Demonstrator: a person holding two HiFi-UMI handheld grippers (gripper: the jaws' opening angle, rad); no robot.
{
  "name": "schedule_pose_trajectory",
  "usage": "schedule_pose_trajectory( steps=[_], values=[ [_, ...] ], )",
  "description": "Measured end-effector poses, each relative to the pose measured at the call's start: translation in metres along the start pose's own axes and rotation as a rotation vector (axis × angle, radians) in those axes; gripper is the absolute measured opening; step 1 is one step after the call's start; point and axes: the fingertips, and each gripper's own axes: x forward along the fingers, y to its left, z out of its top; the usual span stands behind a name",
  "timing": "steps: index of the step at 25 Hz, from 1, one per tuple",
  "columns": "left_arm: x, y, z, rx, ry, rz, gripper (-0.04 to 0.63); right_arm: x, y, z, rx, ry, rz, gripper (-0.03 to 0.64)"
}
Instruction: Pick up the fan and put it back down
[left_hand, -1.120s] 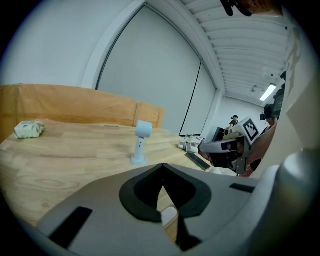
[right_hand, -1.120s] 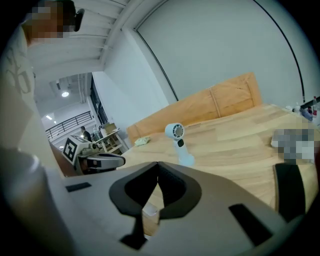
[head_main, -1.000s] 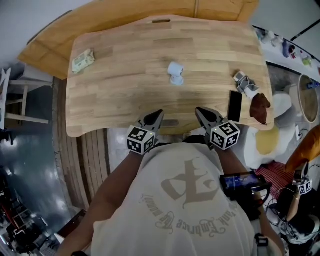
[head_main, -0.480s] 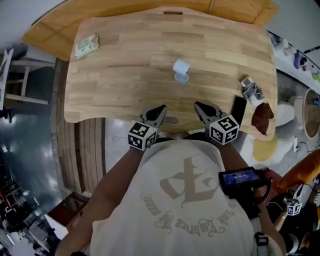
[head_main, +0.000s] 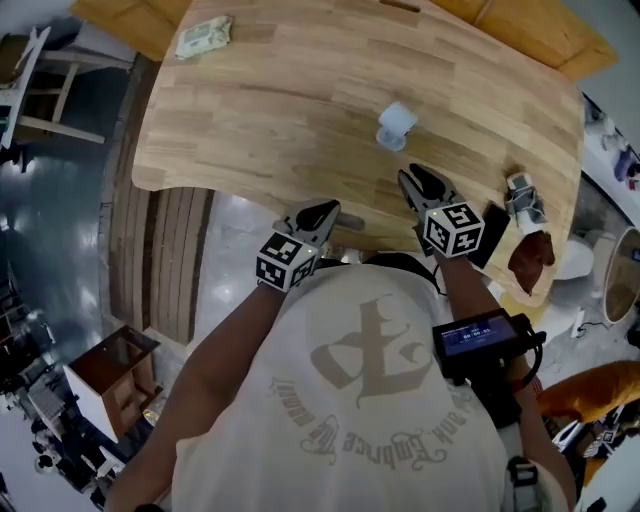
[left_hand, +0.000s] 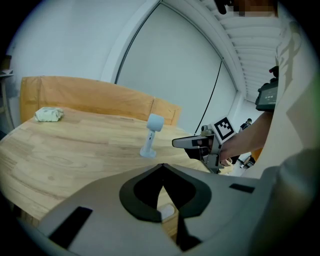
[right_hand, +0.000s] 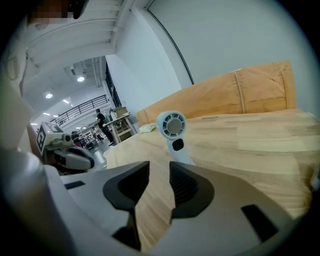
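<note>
Facing the fan (head_main: 396, 125) on a wooden table (head_main: 260, 110) above glossy grey floor (head_main: 70, 230), your empty right gripper (head_main: 406, 176) has just been opening its jaws narrowly; your left gripper (head_main: 333, 209) is closed.

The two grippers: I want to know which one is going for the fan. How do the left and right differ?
Jaws: the left gripper's are together; the right gripper's stand apart, having just been opening, with nothing between them. Place: the right gripper reaches over the table close to the fan; the left gripper sits back at the table's near edge. Both are empty and point across the table.
</note>
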Motion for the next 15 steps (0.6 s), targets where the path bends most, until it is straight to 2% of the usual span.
schedule_pose_trajectory(
  steps=[3, 7, 15],
  values=[
    [-0.007, 0.005, -0.001, -0.014, -0.008, 0.037, 0.011, 0.013, -0.011, 0.004, 0.002, -0.001, -0.013, 0.166],
    [-0.018, 0.01, -0.005, -0.027, -0.011, 0.082, 0.011, 0.03, -0.021, 0.004, -0.018, 0.021, -0.03, 0.218],
    [-0.032, 0.013, -0.019, -0.055, 0.009, 0.147, 0.011, 0.068, -0.04, 0.006, -0.077, 0.038, -0.027, 0.235]
  ],
)
